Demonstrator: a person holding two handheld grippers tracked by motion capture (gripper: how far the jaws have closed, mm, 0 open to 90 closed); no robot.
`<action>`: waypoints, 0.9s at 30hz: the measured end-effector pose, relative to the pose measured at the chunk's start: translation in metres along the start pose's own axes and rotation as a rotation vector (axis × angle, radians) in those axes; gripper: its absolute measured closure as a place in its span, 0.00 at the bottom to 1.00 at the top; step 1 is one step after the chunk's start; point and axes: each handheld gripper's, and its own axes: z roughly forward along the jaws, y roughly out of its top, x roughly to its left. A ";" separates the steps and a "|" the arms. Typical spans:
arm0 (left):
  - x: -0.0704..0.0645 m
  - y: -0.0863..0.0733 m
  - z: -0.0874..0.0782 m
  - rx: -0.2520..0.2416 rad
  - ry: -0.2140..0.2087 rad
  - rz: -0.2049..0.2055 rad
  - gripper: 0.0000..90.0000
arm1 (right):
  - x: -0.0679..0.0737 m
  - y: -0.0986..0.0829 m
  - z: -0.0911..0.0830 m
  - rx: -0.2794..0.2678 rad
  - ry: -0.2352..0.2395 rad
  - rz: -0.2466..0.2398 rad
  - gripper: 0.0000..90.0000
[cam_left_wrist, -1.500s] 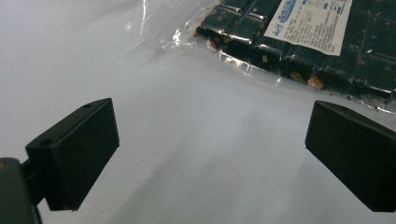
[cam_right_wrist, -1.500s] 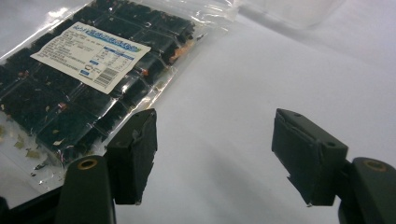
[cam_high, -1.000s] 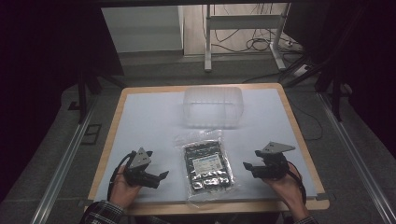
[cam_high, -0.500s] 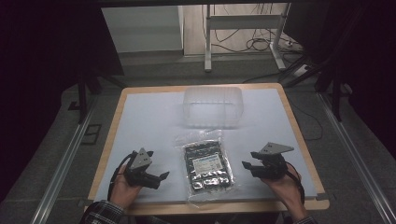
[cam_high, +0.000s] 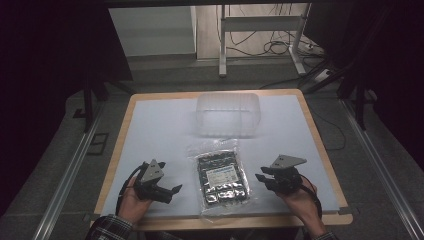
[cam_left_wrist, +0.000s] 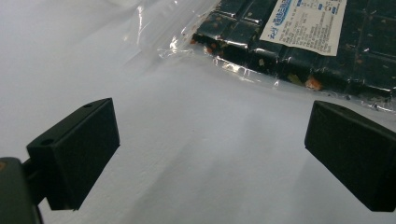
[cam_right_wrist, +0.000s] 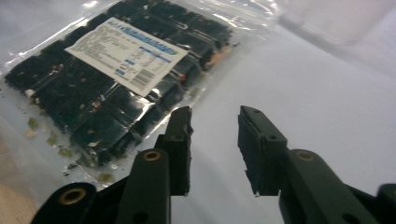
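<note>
Hovering either side of a clear plastic bag of dark blocks (cam_high: 222, 176) on the desk, jaws spread, empty; risking slippery film sliding from a shallow pinch

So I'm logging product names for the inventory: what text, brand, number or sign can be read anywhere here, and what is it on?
White label on the clear bag of dark blocks: blue header band, lines of small print and a barcode, all too blurred to read.
Left gripper view, same label: print also illegible.
Clear plastic container: no text visible.
Nothing else carries writing.
</note>
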 end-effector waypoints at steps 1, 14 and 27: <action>0.000 0.000 0.000 0.000 0.000 -0.001 0.03 | 0.002 0.001 0.001 0.006 0.003 -0.003 0.74; 0.002 0.000 -0.001 -0.004 -0.014 -0.025 0.02 | 0.020 0.004 0.017 0.059 0.101 -0.067 0.96; 0.003 -0.001 -0.002 -0.009 -0.001 -0.037 0.02 | 0.030 0.000 0.036 0.137 0.142 -0.074 0.99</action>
